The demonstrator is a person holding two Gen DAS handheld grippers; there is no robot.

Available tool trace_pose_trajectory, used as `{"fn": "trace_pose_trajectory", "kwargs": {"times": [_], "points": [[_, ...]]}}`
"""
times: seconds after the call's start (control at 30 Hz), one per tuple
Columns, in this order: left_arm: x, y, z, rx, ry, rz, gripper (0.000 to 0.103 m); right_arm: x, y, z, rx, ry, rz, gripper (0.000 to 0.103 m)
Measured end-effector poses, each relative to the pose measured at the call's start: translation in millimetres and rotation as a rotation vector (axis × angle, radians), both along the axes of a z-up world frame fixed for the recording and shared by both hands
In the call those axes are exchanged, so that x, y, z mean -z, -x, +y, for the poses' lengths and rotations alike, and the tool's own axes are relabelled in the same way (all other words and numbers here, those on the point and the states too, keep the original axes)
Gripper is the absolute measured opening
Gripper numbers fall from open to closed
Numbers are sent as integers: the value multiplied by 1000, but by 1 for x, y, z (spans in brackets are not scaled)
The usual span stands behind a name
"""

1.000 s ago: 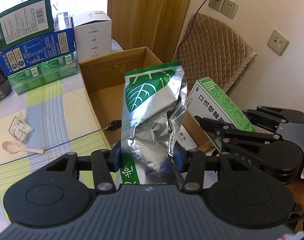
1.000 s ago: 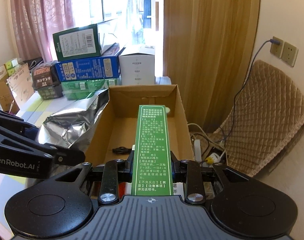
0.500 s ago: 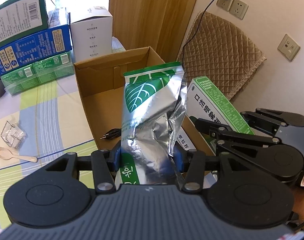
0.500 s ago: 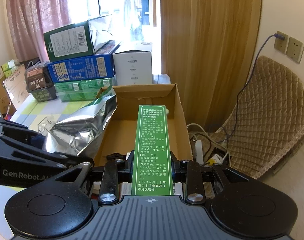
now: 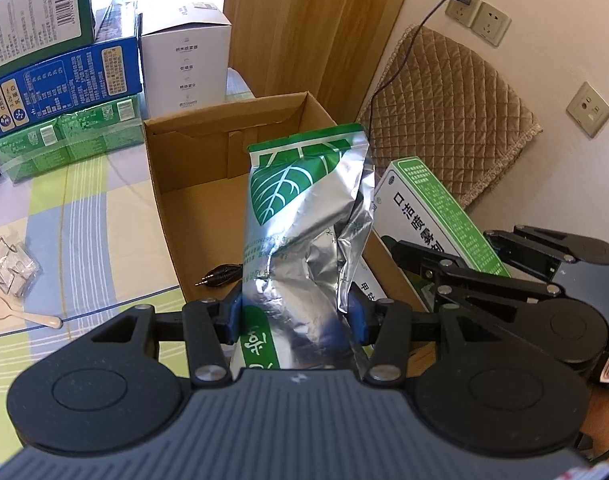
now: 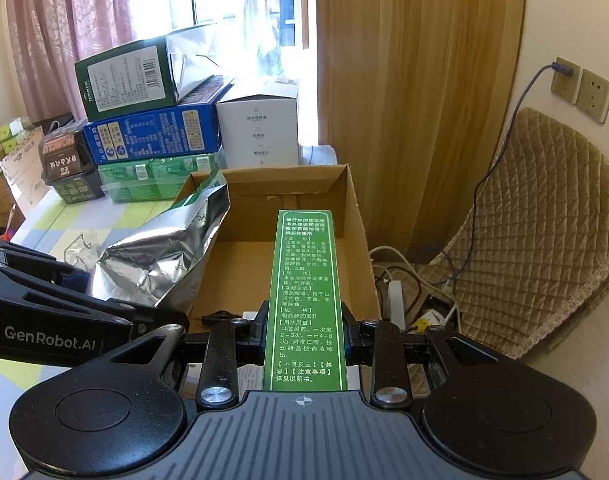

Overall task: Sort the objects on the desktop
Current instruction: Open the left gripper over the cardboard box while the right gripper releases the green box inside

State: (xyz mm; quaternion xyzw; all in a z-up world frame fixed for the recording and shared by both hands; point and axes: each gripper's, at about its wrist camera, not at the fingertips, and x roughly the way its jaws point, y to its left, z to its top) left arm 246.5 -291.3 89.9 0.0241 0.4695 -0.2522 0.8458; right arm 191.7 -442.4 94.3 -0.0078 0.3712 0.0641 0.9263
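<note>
My left gripper (image 5: pixel 292 312) is shut on a silver foil bag with a green leaf print (image 5: pixel 304 232), held upright over the open cardboard box (image 5: pixel 192 128). My right gripper (image 6: pixel 304 332) is shut on a long green and white medicine box (image 6: pixel 306 292), held over the right part of the same cardboard box (image 6: pixel 358 232). The medicine box (image 5: pixel 436 216) and the right gripper (image 5: pixel 504 280) show at the right of the left wrist view. The foil bag (image 6: pixel 164 256) shows at the left of the right wrist view. A black audio cable (image 5: pixel 220 272) lies inside the box.
Stacked green, blue and white cartons (image 5: pixel 64 80) stand at the table's far side. A small spoon (image 5: pixel 20 314) and a clear plastic packet (image 5: pixel 12 272) lie on the checked tablecloth at left. A quilted chair (image 6: pixel 524 232) and a power strip with cables (image 6: pixel 416 304) are to the right.
Both grippers have moved forward and closer to the cardboard box, still holding the bag and the medicine box. The spoon and packet have slid toward the left edge of the left view.
</note>
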Motion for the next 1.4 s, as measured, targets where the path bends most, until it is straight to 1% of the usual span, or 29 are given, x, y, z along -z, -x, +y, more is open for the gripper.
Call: {"fn": "trace_pose_trajectory", "kwargs": {"times": [0.2,0.27,0.37,0.53,0.93,1.03,1.07,1.1,1.13,1.17,1.4], "points": [[5,-7,0,-15,14,15,45,3,-8,-3,6,-2,2,28],[7,-9,0,-31,23,20,45,4,-9,-4,9,-3,5,28],[11,-13,3,-64,41,24,49,6,-10,-7,16,-7,9,28],[12,-11,13,-98,49,12,50,10,-10,-9,27,-15,18,28],[3,0,24,-88,30,-29,50,9,-13,-5,25,-39,28,28],[4,2,28,-89,25,-28,51,10,-18,-4,15,-67,27,28],[5,3,30,-90,23,-28,51,9,-19,-3,15,-74,24,29],[6,4,31,-92,21,-27,51,8,-20,-4,22,-76,20,34],[7,4,33,-96,20,-25,51,7,-20,-4,26,-79,13,42],[7,5,35,-100,20,-25,51,6,-18,-4,28,-81,5,45],[7,15,48,-105,21,-30,54,2,0,-6,44,-75,10,49]]}}
